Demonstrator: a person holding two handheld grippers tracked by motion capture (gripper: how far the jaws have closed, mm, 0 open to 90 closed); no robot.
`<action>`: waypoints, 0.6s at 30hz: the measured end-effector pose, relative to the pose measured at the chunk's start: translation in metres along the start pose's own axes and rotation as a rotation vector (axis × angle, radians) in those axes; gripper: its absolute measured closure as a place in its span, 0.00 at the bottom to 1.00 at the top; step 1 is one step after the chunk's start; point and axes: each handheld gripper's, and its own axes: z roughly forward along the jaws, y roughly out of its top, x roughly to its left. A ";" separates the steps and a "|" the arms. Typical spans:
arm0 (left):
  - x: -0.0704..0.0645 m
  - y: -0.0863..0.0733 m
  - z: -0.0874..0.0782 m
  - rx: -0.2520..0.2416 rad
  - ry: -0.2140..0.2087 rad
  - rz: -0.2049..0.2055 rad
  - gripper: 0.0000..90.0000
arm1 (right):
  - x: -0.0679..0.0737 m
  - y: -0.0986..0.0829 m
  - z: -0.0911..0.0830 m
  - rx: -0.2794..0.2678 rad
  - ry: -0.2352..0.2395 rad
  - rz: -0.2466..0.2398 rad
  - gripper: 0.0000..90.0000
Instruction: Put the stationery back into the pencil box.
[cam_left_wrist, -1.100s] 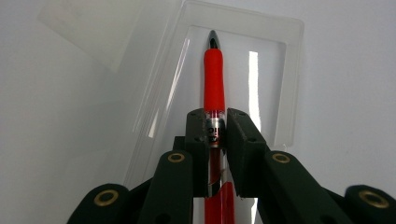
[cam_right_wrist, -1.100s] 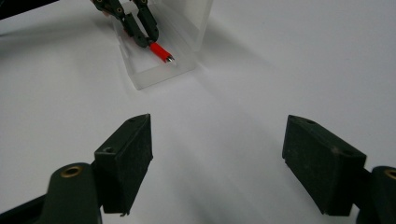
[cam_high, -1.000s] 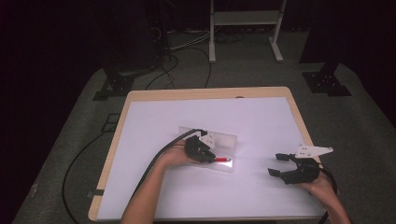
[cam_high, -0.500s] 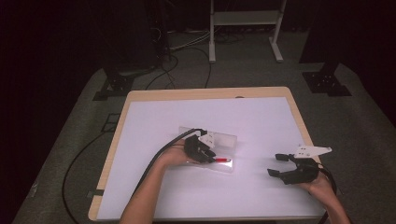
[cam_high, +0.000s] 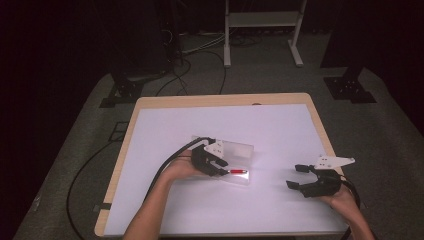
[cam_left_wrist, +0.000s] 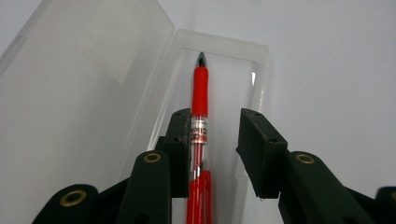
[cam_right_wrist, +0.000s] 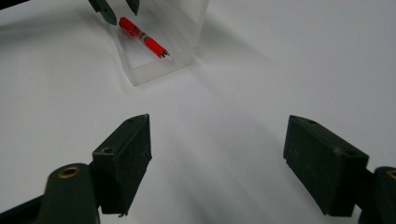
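The red pen (cam_left_wrist: 200, 116) lies inside the open clear plastic case (cam_left_wrist: 219, 56) on the desk (cam_high: 280, 125). The left gripper (cam_left_wrist: 215, 140) straddles it, fingers narrowly apart, apparently releasing or about to pinch. The right gripper (cam_right_wrist: 217, 154) hovers aside, fingers wide and empty.

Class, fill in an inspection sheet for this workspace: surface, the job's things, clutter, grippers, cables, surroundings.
Surface: white table top with a wooden rim.
Job's things: red pen with a clear barrel lying in an open clear plastic case, lid folded back.
Clutter: nothing seen.
Grippers: left gripper open, jaws either side of the pen, one pad against it, the other apart; right gripper open over bare table, holding nothing.
Cables: black cable trails from the left gripper off the table's edge.
Surroundings: dark floor, loose cables, white stand legs behind.
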 end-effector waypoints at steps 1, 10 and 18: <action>-0.001 0.000 -0.002 -0.006 0.008 0.004 0.70 | 0.000 0.000 0.001 0.003 -0.001 0.001 0.25; -0.004 -0.009 -0.014 -0.054 0.039 -0.047 0.58 | 0.000 0.000 0.000 0.003 -0.004 0.007 0.25; -0.009 -0.016 -0.022 -0.082 0.052 -0.069 0.53 | 0.000 0.000 0.001 0.009 -0.004 0.006 0.25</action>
